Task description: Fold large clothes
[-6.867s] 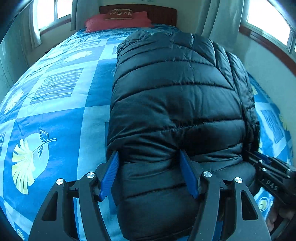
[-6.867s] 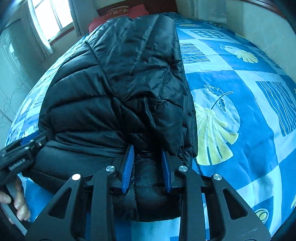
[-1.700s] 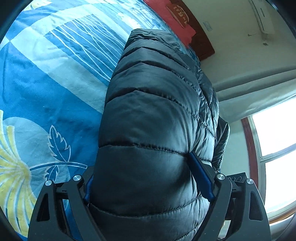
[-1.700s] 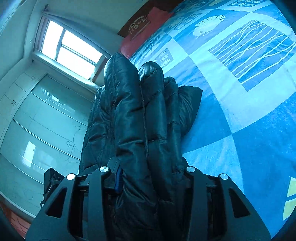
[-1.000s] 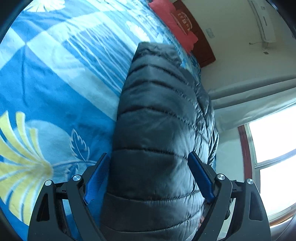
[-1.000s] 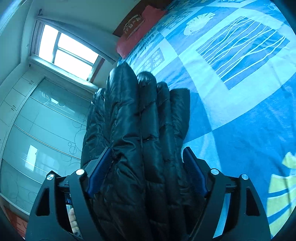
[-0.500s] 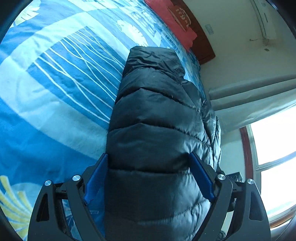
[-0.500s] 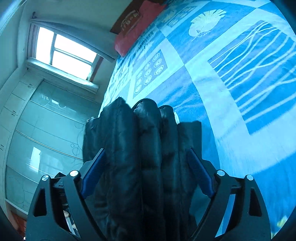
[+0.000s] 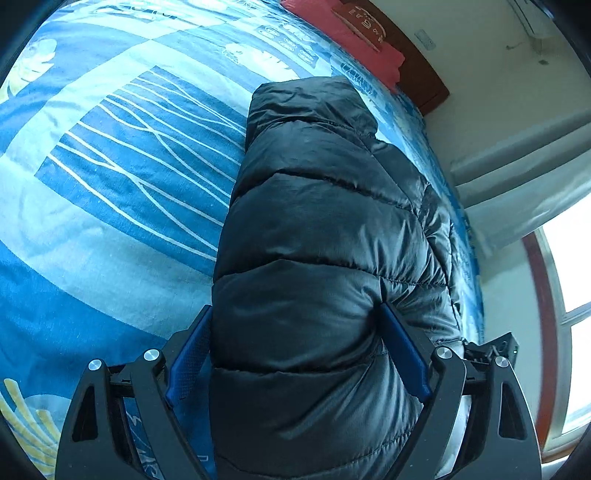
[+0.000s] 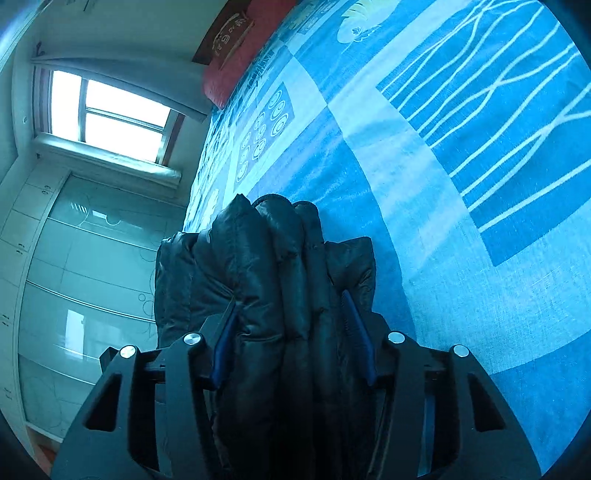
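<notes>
One black puffer jacket (image 9: 314, 258) is lying folded on the blue patterned bed (image 9: 110, 184). Two hand-held grippers are straddling it: the left hand-held gripper (image 9: 295, 354) is standing wide, pads against its sides; the right hand-held gripper (image 10: 291, 332) is closing on the layered edge (image 10: 280, 258). One red pillow (image 9: 343, 33) is lying beyond the jacket.

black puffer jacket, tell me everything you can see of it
The black puffer jacket is shiny, quilted in stitched puffy bands, and folded into a thick, narrow bundle whose layered edges show in the right wrist view. It lies lengthwise on the blue patterned bedspread. The left gripper straddles its near end with blue pads against both sides. The right gripper is closing on the stacked layers, pads pressing into them.
</notes>
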The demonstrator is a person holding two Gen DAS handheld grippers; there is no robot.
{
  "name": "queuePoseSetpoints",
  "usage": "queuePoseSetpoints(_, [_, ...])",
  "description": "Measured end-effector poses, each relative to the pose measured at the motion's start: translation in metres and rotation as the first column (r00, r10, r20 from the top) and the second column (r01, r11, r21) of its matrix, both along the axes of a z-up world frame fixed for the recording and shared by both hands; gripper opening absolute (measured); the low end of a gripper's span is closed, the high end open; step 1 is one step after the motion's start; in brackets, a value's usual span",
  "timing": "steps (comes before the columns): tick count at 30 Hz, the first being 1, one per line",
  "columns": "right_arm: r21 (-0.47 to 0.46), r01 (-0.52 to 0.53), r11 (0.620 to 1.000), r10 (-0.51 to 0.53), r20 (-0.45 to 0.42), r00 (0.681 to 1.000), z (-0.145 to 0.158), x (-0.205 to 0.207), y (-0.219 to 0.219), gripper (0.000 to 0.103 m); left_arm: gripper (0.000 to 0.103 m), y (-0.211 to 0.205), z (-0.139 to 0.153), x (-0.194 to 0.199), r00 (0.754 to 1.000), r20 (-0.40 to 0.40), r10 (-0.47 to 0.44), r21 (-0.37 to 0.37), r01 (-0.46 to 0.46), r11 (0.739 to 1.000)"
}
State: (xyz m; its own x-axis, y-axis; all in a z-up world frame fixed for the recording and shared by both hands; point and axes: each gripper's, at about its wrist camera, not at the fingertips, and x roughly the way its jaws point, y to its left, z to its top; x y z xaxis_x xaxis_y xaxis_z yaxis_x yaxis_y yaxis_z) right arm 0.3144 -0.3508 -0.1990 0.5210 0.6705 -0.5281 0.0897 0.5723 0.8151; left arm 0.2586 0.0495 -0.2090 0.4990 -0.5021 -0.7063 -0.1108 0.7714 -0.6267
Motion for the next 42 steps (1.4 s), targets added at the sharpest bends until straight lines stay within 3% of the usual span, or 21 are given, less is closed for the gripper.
queuePoseSetpoints(19, [0.009, 0.008, 1.000, -0.008, 0.017, 1.000, -0.002, -0.001, 0.002, 0.051, 0.086, -0.003, -0.004, 0.004, 1.000, 0.001, -0.011, 0.012, 0.011, 1.000])
queuePoseSetpoints(35, [0.132, 0.081, 0.988, -0.087, 0.040, 0.995, 0.004, -0.031, -0.027, 0.076, 0.088, 0.025, 0.003, -0.011, 1.000, 0.011, 0.017, -0.114, -0.016, 0.993])
queuePoseSetpoints(38, [0.142, 0.117, 0.983, -0.123, 0.031, 0.992, 0.005, -0.044, -0.038, 0.076, 0.087, 0.030, 0.007, -0.022, 0.999, 0.025, 0.027, -0.097, -0.025, 0.995])
queuePoseSetpoints(42, [0.095, 0.160, 0.982, -0.164, 0.028, 0.986, 0.010, -0.068, -0.049, 0.076, 0.087, 0.034, 0.017, -0.042, 0.998, 0.052, 0.046, -0.004, -0.046, 0.999])
